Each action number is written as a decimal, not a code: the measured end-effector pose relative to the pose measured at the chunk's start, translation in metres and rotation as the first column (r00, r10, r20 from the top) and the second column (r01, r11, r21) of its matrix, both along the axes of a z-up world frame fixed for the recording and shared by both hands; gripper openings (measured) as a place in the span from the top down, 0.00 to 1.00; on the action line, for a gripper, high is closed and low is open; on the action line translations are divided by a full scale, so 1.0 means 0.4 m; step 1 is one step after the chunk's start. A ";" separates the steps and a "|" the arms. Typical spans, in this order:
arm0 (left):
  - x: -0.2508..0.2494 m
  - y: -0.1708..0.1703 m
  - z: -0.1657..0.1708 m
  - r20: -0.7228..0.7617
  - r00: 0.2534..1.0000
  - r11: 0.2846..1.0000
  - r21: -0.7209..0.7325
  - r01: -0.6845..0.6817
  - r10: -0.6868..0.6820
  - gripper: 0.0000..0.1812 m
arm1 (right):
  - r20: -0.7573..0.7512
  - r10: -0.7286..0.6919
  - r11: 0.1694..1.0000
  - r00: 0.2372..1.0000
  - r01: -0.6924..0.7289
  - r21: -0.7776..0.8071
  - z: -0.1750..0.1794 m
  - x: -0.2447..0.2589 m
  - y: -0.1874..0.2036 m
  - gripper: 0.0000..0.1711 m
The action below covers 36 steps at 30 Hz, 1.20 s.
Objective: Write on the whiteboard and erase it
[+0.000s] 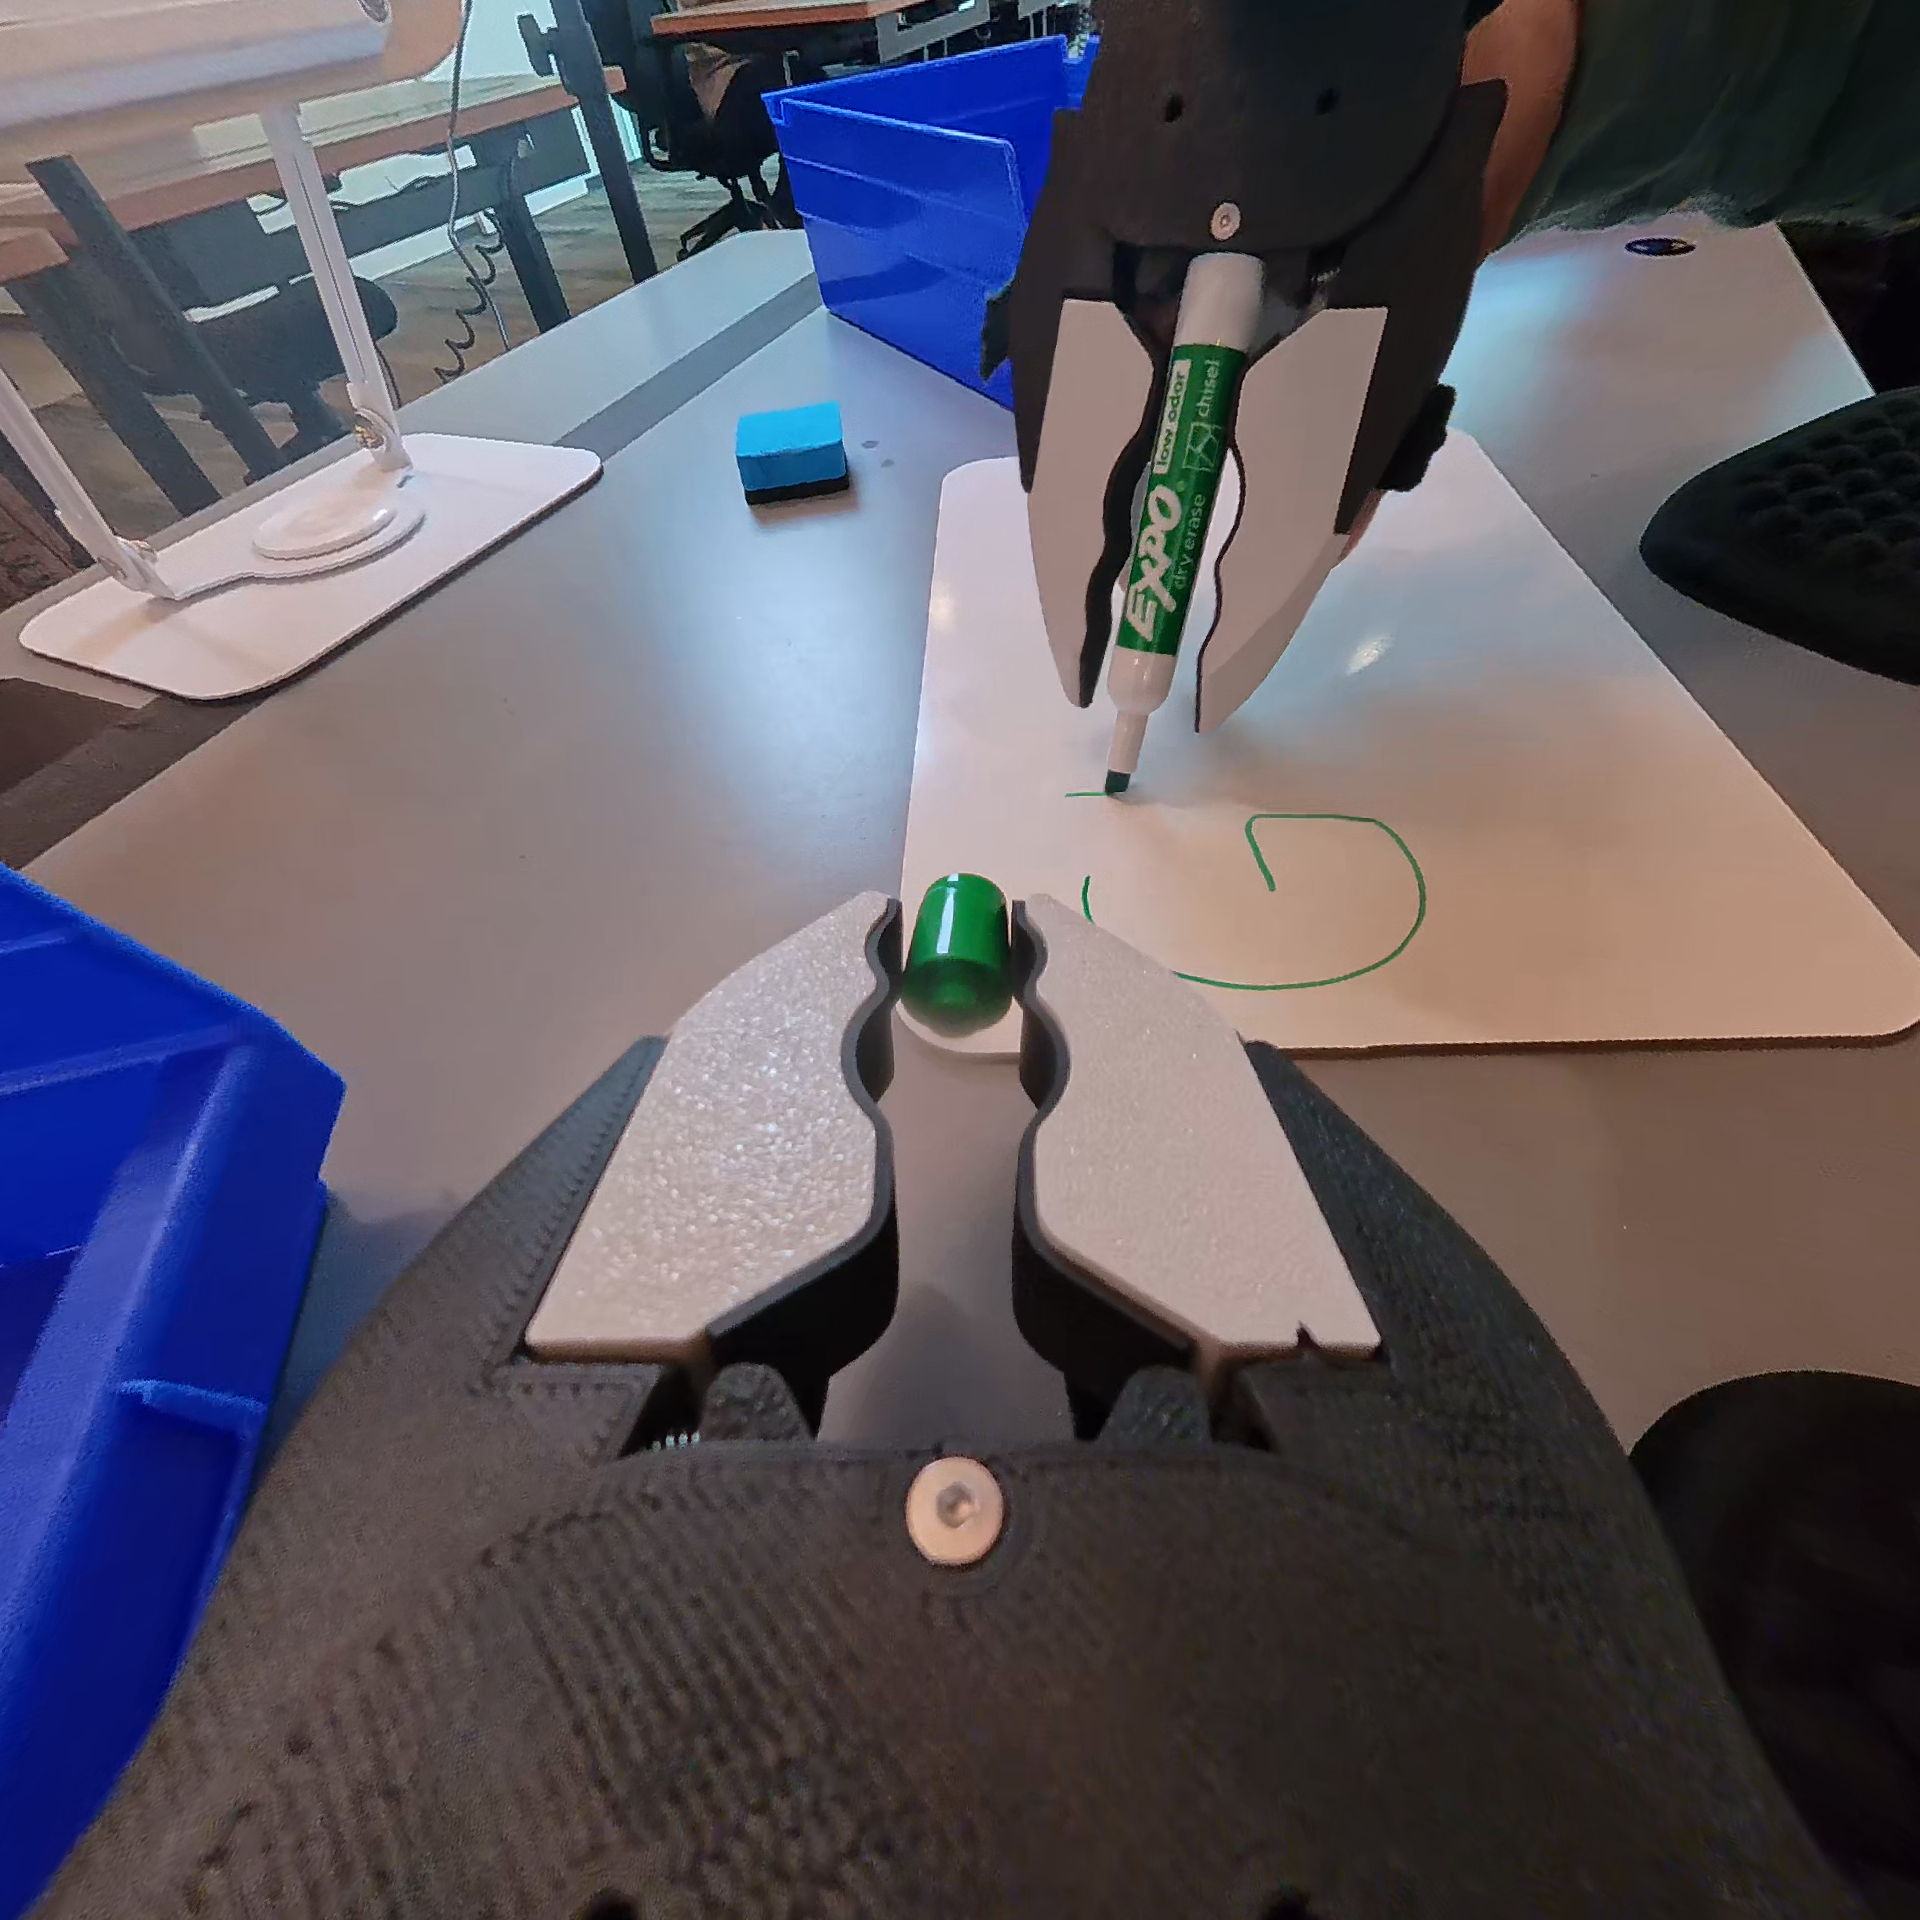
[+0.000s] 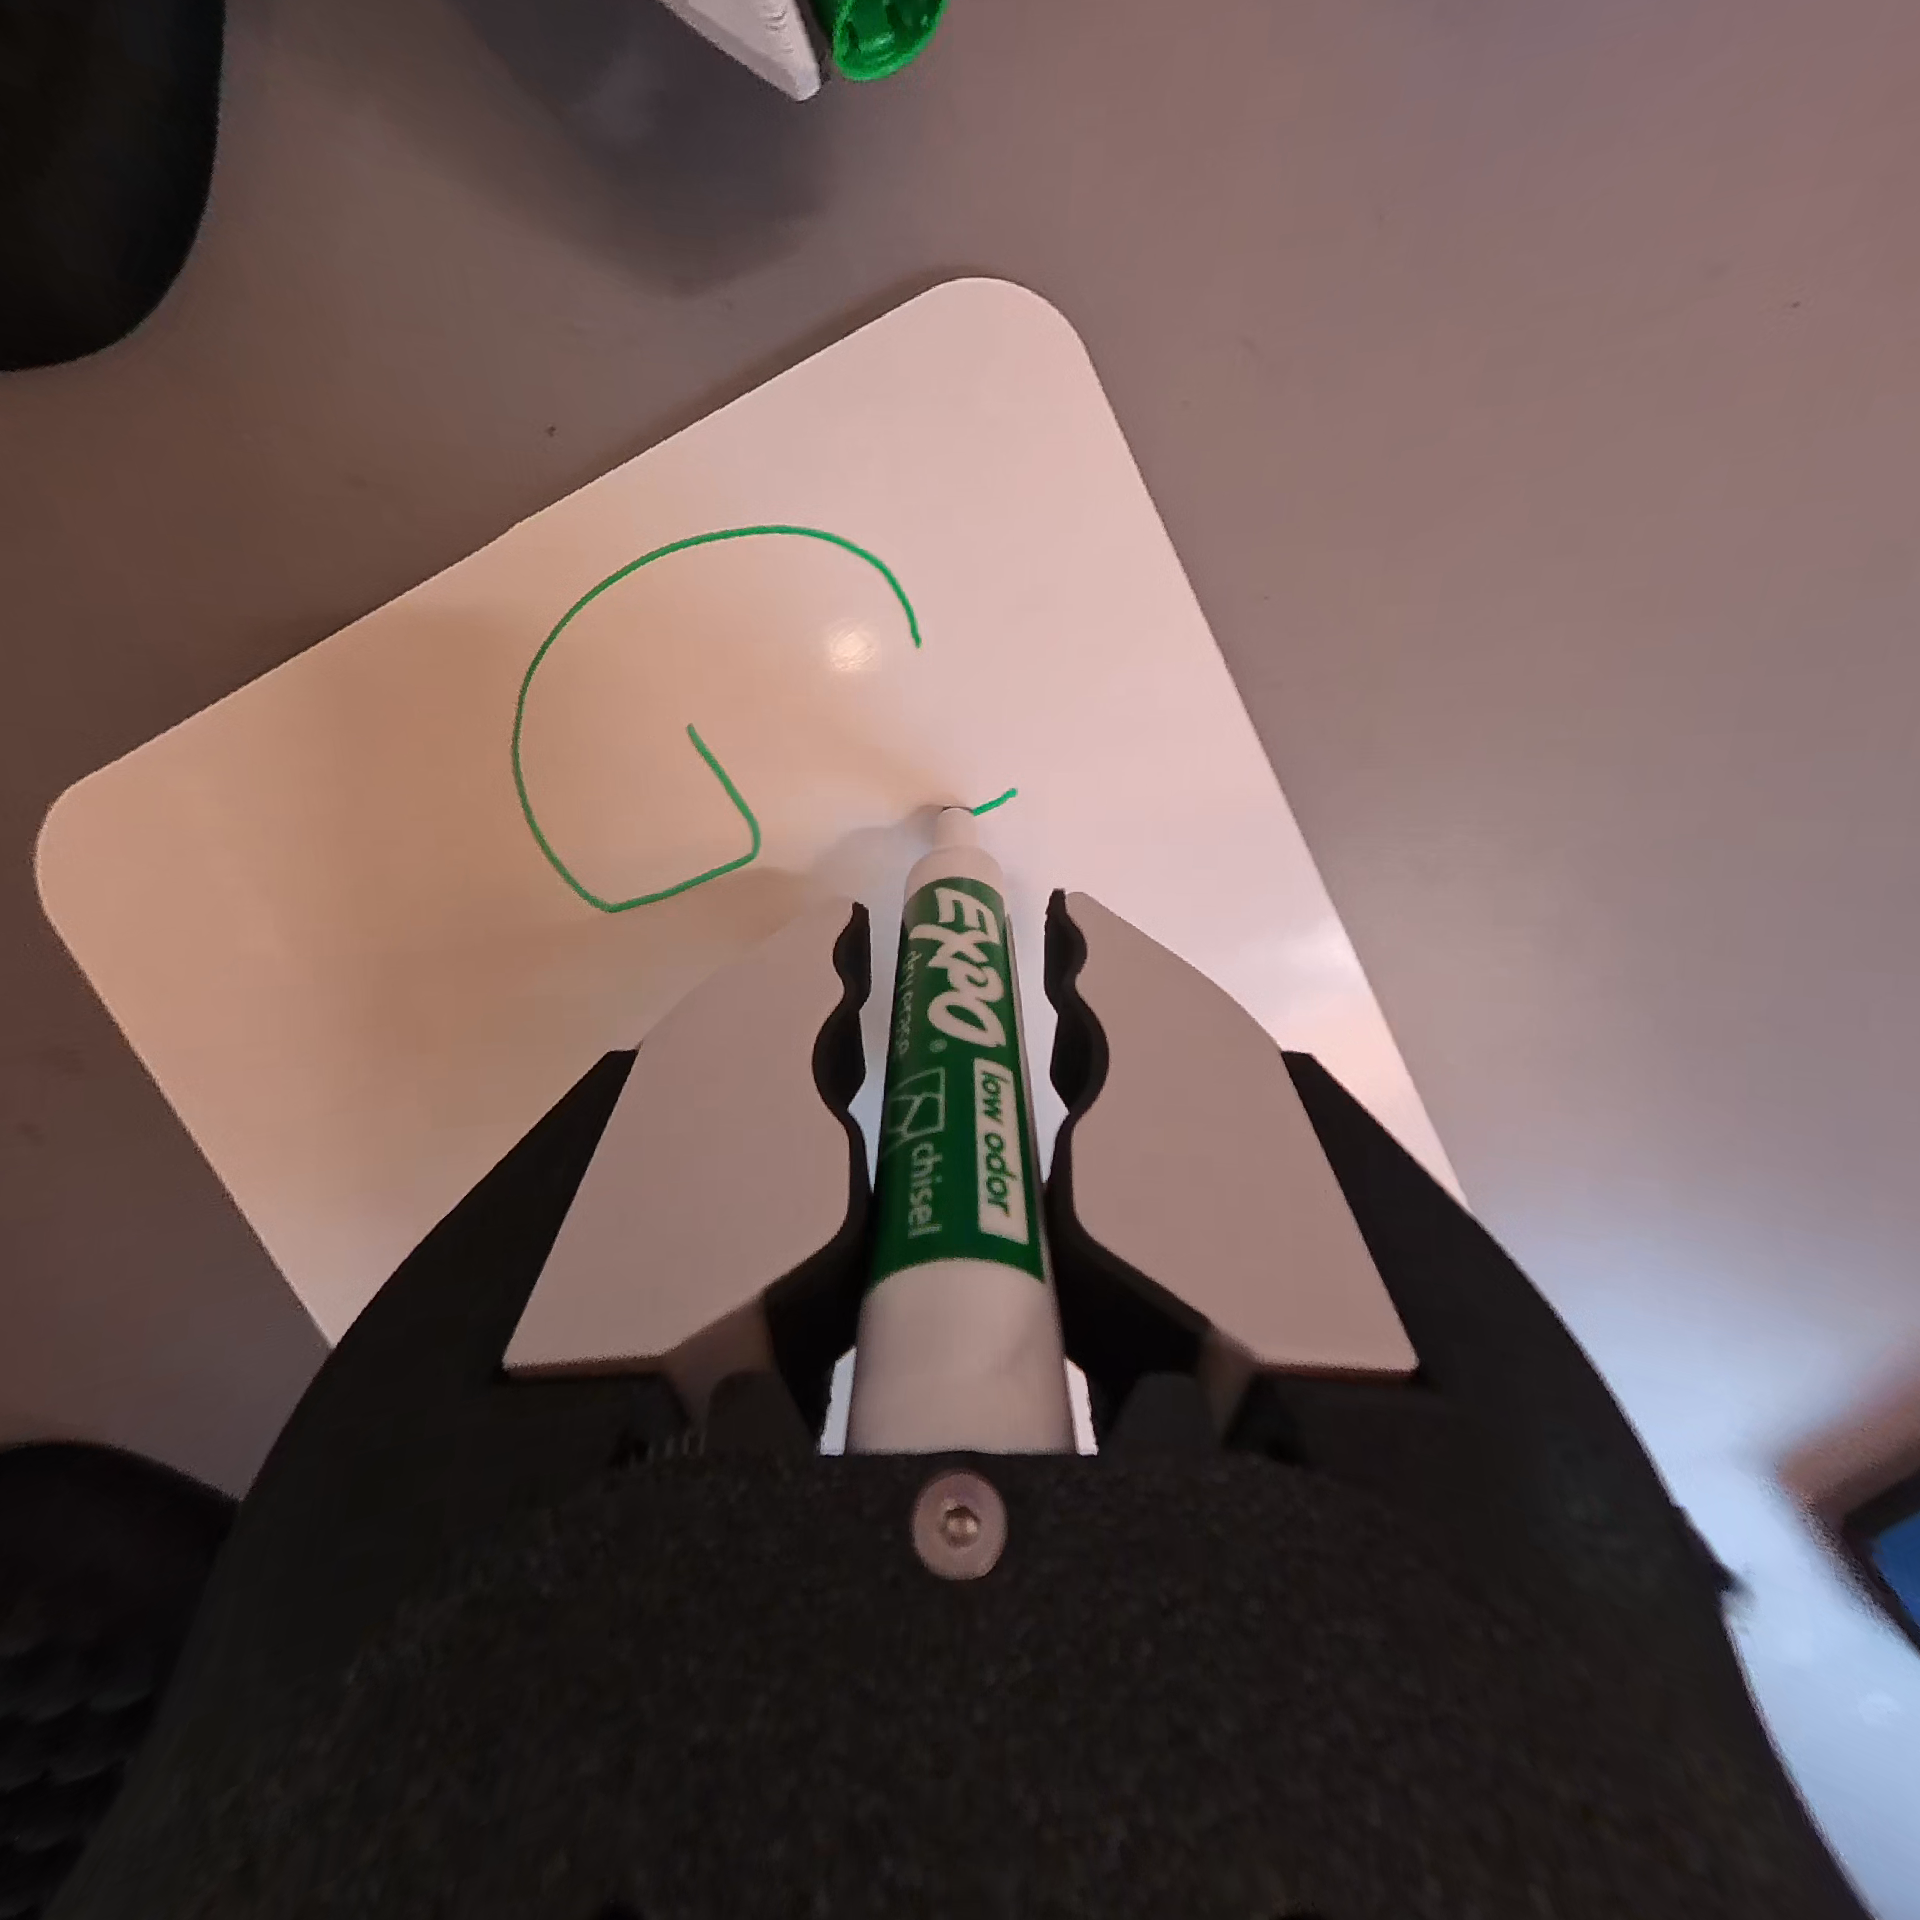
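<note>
Whiteboard [image 2: 1039, 520] under marker [image 2: 956, 1091] clamped in right gripper [image 2: 954, 914], tip touching

whiteboard [image 1: 1558, 727] on table [image 1: 520, 831]; eraser [image 1: 793, 453] behind-left, bin [image 1: 914, 187] behind it

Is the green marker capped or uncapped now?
Uncapped: the marker tip touches the whiteboard, and its cap sits in the left tool.
</note>
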<state>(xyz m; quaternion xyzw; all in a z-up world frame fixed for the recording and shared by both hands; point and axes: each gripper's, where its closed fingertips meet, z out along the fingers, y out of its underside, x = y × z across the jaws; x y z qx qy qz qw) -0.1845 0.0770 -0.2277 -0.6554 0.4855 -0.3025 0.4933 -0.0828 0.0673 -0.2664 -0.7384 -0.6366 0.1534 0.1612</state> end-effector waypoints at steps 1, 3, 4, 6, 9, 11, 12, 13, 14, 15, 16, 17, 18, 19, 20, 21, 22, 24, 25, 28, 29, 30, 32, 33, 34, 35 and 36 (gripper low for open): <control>0.000 0.000 0.000 0.000 1.000 1.000 0.000 0.000 0.000 0.89 | 0.003 0.001 1.000 1.000 -0.001 -0.004 0.000 0.003 -0.006 0.81; 0.000 0.000 0.000 0.000 1.000 1.000 -0.001 0.001 -0.001 0.89 | 0.009 0.005 1.000 1.000 -0.004 -0.010 0.000 0.011 -0.022 0.81; 0.001 -0.001 0.000 0.000 1.000 1.000 -0.001 0.001 -0.001 0.89 | 0.013 0.007 1.000 1.000 -0.007 -0.015 0.000 0.016 -0.031 0.81; 0.001 -0.001 0.000 -0.002 1.000 1.000 0.000 0.002 -0.002 0.89 | 0.020 0.010 1.000 1.000 -0.010 -0.021 0.001 0.027 -0.052 0.81; 0.001 -0.001 -0.001 -0.002 1.000 1.000 -0.001 0.002 -0.002 0.89 | 0.030 0.011 0.999 0.999 -0.010 -0.035 0.001 0.046 -0.086 0.81; 0.001 -0.001 -0.001 -0.002 1.000 1.000 -0.001 0.002 -0.002 0.89 | 0.036 0.012 0.999 0.999 -0.010 -0.043 0.001 0.057 -0.110 0.81; 0.001 -0.001 -0.001 -0.003 1.000 1.000 0.000 0.002 -0.002 0.89 | 0.038 0.012 0.999 0.999 -0.010 -0.044 0.002 0.062 -0.120 0.81; 0.002 -0.001 -0.001 -0.003 1.000 1.000 -0.001 0.003 -0.003 0.89 | 0.039 0.012 0.999 0.999 -0.010 -0.047 0.001 0.066 -0.129 0.81; 0.002 -0.001 -0.001 -0.003 1.000 1.000 0.000 0.003 -0.003 0.89 | 0.038 0.012 0.999 0.999 -0.010 -0.050 0.001 0.068 -0.137 0.81; 0.002 -0.002 -0.001 -0.004 1.000 1.000 0.000 0.003 -0.003 0.89 | 0.037 0.011 0.999 0.999 -0.009 -0.044 0.002 0.069 -0.139 0.81; 0.002 -0.002 -0.001 -0.004 1.000 1.000 0.001 0.003 -0.003 0.89 | 0.035 0.011 0.999 0.999 -0.009 -0.040 0.002 0.068 -0.140 0.81; 0.002 -0.002 -0.001 -0.005 1.000 1.000 0.001 0.003 -0.003 0.89 | 0.027 0.010 0.999 1.000 -0.008 -0.042 0.004 0.066 -0.139 0.81; 0.002 -0.002 -0.002 -0.006 1.000 1.000 0.002 0.003 -0.003 0.89 | 0.012 0.005 0.999 1.000 -0.005 -0.041 0.008 0.061 -0.135 0.81; 0.002 -0.002 -0.002 -0.006 1.000 1.000 0.003 0.003 -0.003 0.89 | 0.000 -0.001 0.999 1.000 0.001 -0.038 0.014 0.057 -0.126 0.81; 0.002 -0.002 -0.002 -0.006 1.000 1.000 0.003 0.002 -0.002 0.89 | -0.010 -0.006 1.000 1.000 0.006 -0.029 0.020 0.053 -0.114 0.81; 0.002 -0.002 -0.002 -0.006 1.000 1.000 0.002 0.002 -0.002 0.89 | -0.015 -0.010 1.000 1.000 0.010 -0.019 0.024 0.050 -0.101 0.81; 0.002 -0.002 -0.002 -0.006 1.000 1.000 0.002 0.002 -0.002 0.89 | -0.016 -0.012 1.000 1.000 0.012 -0.012 0.026 0.046 -0.089 0.81; 0.002 -0.002 -0.002 -0.007 1.000 1.000 0.002 0.002 -0.002 0.89 | -0.016 -0.013 1.000 1.000 0.013 -0.006 0.023 0.040 -0.069 0.81; 0.002 -0.002 -0.002 -0.007 1.000 1.000 0.001 0.003 -0.003 0.89 | -0.015 -0.012 1.000 1.000 0.012 -0.008 0.020 0.037 -0.063 0.81; 0.002 -0.002 -0.003 -0.006 1.000 1.000 -0.001 0.005 -0.005 0.89 | -0.006 -0.005 1.000 1.000 0.005 -0.022 0.009 0.031 -0.058 0.81; 0.002 -0.002 -0.003 -0.006 1.000 1.000 -0.002 0.005 -0.005 0.89 | 0.002 -0.001 1.000 1.000 0.001 -0.022 0.004 0.032 -0.058 0.81; 0.002 -0.002 -0.003 -0.006 1.000 1.000 -0.003 0.006 -0.006 0.89 | 0.007 0.003 1.000 1.000 -0.003 -0.024 0.001 0.033 -0.059 0.81; 0.002 -0.002 -0.003 -0.006 1.000 1.000 -0.003 0.006 -0.006 0.89 | 0.013 0.004 1.000 1.000 -0.004 -0.023 0.001 0.037 -0.060 0.81; 0.002 -0.002 -0.003 -0.006 1.000 1.000 -0.003 0.006 -0.006 0.89 | 0.020 0.004 1.000 1.000 -0.004 -0.015 0.000 0.042 -0.058 0.81; 0.002 -0.002 -0.003 -0.006 1.000 1.000 -0.004 0.006 -0.006 0.89 | 0.029 0.001 1.000 1.000 0.000 -0.009 0.001 0.049 -0.055 0.81; 0.002 -0.001 -0.003 -0.006 1.000 1.000 -0.003 0.006 -0.006 0.89 | 0.037 -0.004 1.000 0.999 0.005 -0.004 0.001 0.057 -0.051 0.81; 0.002 -0.001 -0.003 -0.006 1.000 1.000 -0.003 0.005 -0.005 0.89 | 0.044 -0.011 1.000 0.999 0.011 -0.001 0.001 0.067 -0.048 0.81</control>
